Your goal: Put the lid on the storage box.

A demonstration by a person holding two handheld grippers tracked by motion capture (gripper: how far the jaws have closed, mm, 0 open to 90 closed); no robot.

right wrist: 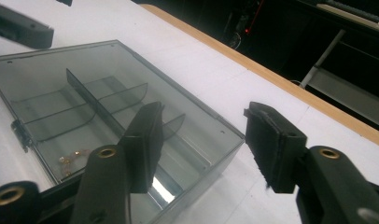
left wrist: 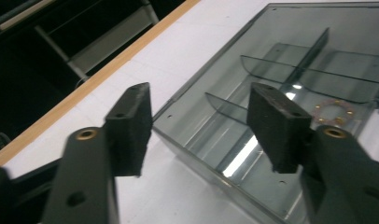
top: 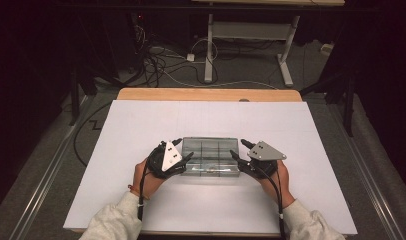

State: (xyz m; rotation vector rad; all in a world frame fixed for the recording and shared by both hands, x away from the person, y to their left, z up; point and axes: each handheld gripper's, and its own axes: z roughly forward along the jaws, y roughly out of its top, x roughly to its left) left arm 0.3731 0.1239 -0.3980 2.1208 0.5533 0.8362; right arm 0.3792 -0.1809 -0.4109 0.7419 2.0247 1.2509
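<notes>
Both the left gripper (top: 183,150) and right gripper (top: 237,148) are standing released beside the clear compartment box (top: 211,156), judged light, rigid, slippery; grip its end walls.

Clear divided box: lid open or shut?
Shut, apparently. The clear box lies flat on the white table; its lid mirrors light, and its clasp looks fastened.

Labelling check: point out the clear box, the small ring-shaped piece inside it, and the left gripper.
clear box (top: 211,143): high view, on its lid near the far edge.
ring-shaped piece (left wrist: 333,112): left gripper view, on its beaded rim.
left gripper (left wrist: 199,133): left gripper view, midway between its open fingertips.
</notes>
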